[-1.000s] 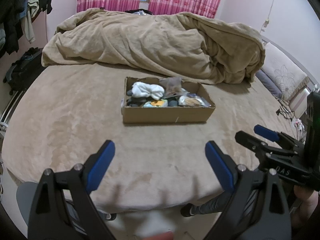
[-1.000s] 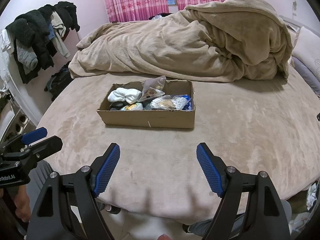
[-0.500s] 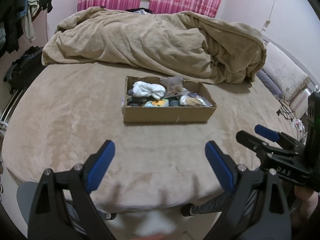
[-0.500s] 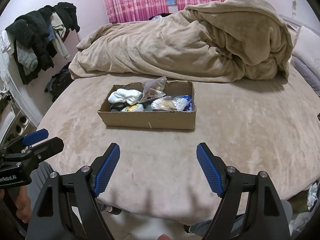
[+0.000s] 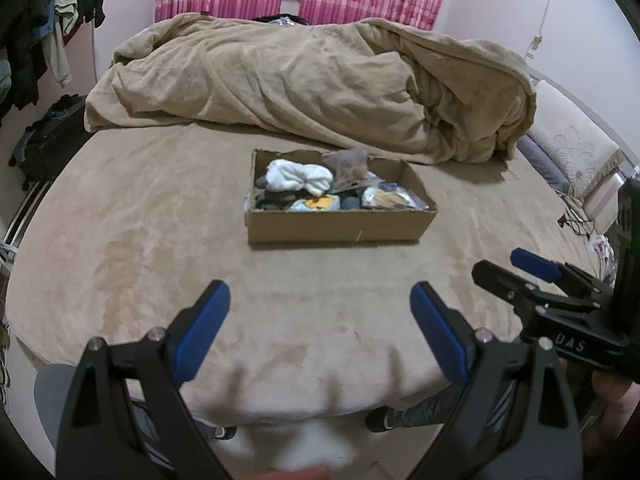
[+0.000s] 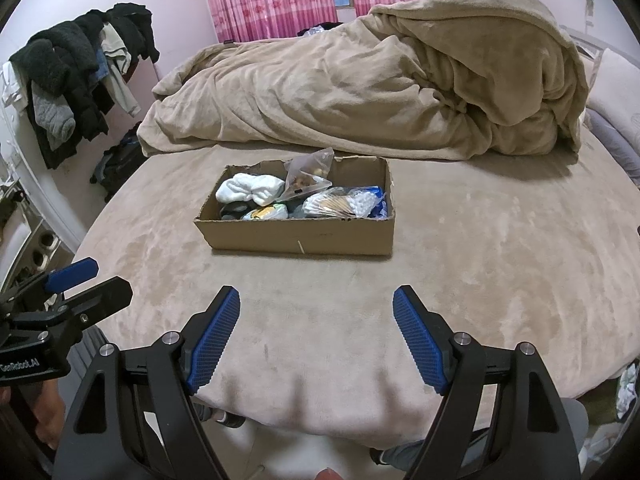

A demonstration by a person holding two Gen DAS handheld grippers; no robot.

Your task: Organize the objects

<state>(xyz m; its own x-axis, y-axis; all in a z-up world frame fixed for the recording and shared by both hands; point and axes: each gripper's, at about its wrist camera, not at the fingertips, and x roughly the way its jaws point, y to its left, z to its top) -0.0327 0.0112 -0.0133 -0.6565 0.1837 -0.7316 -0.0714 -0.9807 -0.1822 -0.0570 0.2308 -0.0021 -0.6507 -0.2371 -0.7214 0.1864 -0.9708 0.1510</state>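
Barely anything differs from a second ago: the cardboard box (image 5: 340, 216) of socks and bags sits in the same spot on the bed (image 5: 140, 248), at twelve o'clock from both grippers. Left gripper (image 5: 320, 332) stays tilted down over the bed's near edge, fingers (image 5: 204, 328) spread wide, empty. Right gripper (image 6: 316, 332), at its three o'clock, stays pitched down too, fingers (image 6: 216, 332) apart, holding nothing.
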